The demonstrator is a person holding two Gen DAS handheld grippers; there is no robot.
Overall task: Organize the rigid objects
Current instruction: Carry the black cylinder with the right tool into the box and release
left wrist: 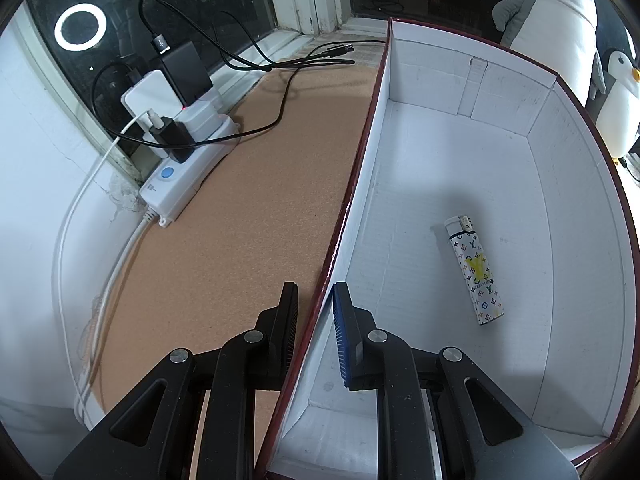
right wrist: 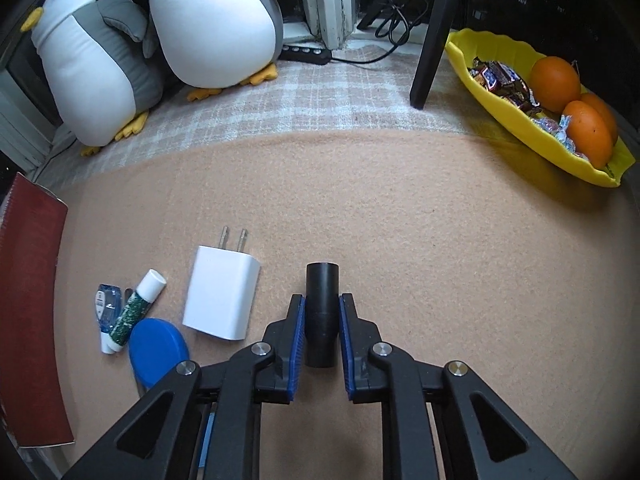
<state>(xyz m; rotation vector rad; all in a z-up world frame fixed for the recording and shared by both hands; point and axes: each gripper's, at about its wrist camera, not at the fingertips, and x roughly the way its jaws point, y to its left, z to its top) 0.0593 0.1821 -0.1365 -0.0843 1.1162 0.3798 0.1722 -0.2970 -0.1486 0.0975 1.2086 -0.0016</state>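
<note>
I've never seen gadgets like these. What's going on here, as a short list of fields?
left gripper: shut on the box's side wall
box: white inside, dark red rim, open top
inside box: a patterned lighter, lying flat
right gripper: shut on a black tube
still on the mat: white charger plug, glue stick, blue round lid
far right: yellow tray with oranges and sweets

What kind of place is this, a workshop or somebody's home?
Most likely a home, on a cloth-covered table by a window. Two plush penguins sit by the window frame, a yellow dish holds oranges and sweets, and a power strip crowded with chargers lies on the sill side.
</note>
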